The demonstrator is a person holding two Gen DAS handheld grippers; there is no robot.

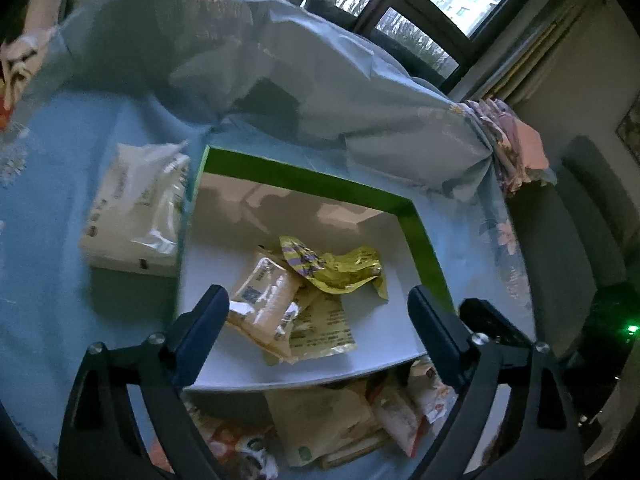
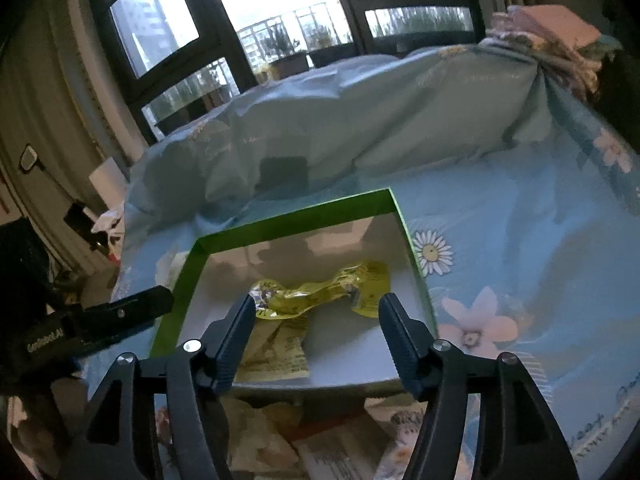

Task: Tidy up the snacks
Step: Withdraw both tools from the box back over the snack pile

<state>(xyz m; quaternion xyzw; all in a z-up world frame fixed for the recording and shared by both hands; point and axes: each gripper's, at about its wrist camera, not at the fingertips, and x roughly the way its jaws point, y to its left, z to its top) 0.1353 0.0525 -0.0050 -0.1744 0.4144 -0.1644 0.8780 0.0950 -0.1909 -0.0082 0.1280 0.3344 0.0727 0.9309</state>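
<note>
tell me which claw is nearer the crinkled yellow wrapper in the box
Right. The right claw hangs open just in front of the yellow wrapper, fingertips flanking it. The left claw is open over the pale packets, with the wrapper farther ahead.

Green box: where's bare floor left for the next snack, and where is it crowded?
Green box: bare white floor along the far wall, in the left far corner and beside the right wall. Crowded in the near middle: yellow packet and beige packets overlap. Loose snacks pile outside the near wall.
</note>
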